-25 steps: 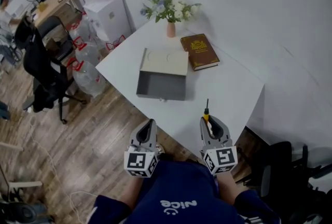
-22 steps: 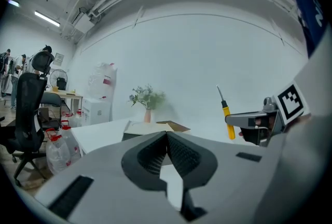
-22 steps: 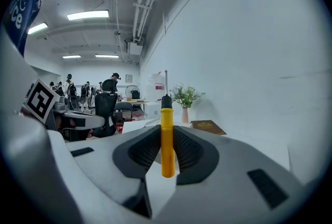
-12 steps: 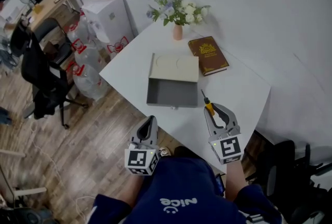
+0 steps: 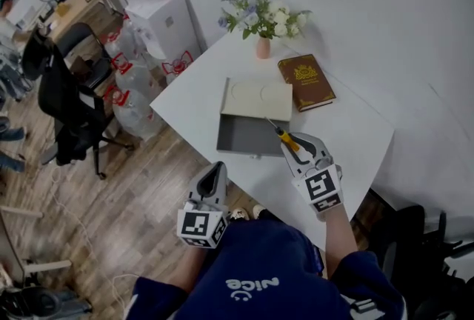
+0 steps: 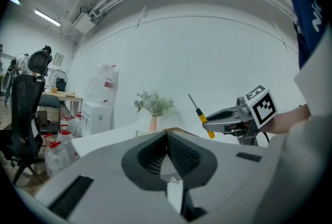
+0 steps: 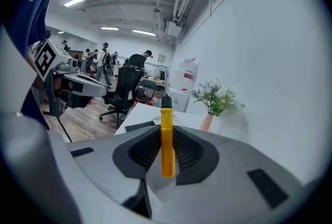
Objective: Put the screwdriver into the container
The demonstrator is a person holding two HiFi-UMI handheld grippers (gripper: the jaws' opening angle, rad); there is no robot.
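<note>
A yellow-handled screwdriver [image 5: 286, 138] with a thin metal shaft is gripped by its handle in my right gripper [image 5: 295, 143], which is shut on it. The shaft slants up-left, and its tip lies over the right part of the open grey container [image 5: 241, 151]. In the right gripper view the handle [image 7: 167, 140] stands upright between the pads. The left gripper view shows the screwdriver [image 6: 201, 116] in the air at the right. My left gripper [image 5: 215, 171] is shut on nothing and hangs off the table's near edge; its pads meet [image 6: 167, 137].
The container's beige lid [image 5: 256, 98] lies flat behind it. A brown book [image 5: 306, 81] and a pink vase of flowers [image 5: 264, 47] stand farther back on the white table [image 5: 348, 135]. A black office chair [image 5: 70, 104] and water bottles [image 5: 137, 85] are on the floor at left.
My right gripper has moved forward and left to the container and rolled, so the screwdriver shaft now tilts left instead of pointing straight ahead. The left gripper has shifted a little.
</note>
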